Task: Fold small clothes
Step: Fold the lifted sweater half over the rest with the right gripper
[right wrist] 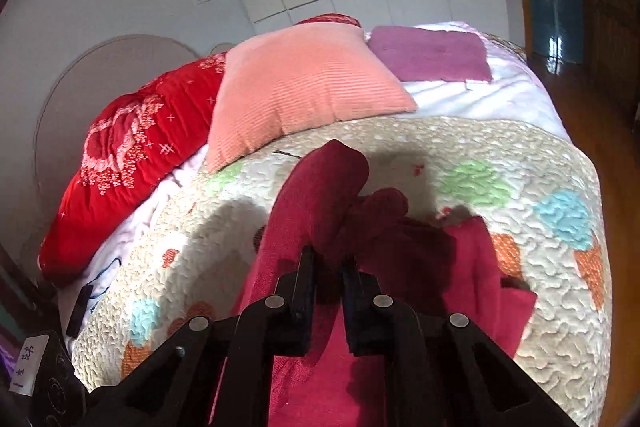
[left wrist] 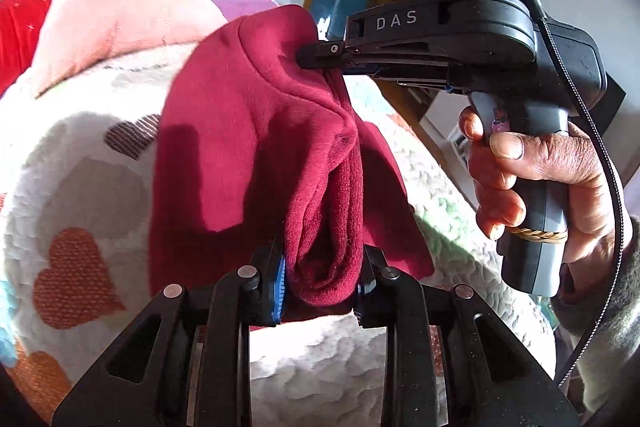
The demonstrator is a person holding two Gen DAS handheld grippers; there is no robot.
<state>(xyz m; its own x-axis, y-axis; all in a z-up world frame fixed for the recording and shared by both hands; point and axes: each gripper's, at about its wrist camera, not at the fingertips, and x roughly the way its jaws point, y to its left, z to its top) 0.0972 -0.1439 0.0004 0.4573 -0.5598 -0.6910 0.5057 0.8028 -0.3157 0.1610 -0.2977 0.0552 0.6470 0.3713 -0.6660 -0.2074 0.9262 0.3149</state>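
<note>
- The dark red garment (left wrist: 256, 147) is held up over the bed (left wrist: 80, 155), pinched at two places at once, with part of it trailing on the heart-patterned quilt (right wrist: 520, 155).
- The left gripper (left wrist: 322, 277) has its jaws clenched on a bunched, rolled fold of the cloth right at the bottom of the left wrist view; the fabric bulges out between the pads.
- The right gripper (left wrist: 316, 57), held in the person's right hand (left wrist: 532, 171), comes in from the right side of that same view and its jaws are clamped on the garment's upper edge, beside a curved seam.
- In the right wrist view the jaws of the right gripper (right wrist: 329, 267) sit tight around a ridge of red cloth, and the rest of the garment (right wrist: 472, 259) falls away to the right onto the quilt.
- What matters most: the two grips lie along one stretched edge, the right one farther away and higher, the left one nearer and lower. The cloth between them runs roughly straight away from the left camera, and the loose body hangs to the left of that line.
- My judgement is that the fold will turn on this held edge: both hands are equally committed, so the edge would need to travel as one line and be laid down over the loose part.
- A salmon-pink pillow (right wrist: 304, 87) lies near the head of the bed, well apart from the work.
</note>
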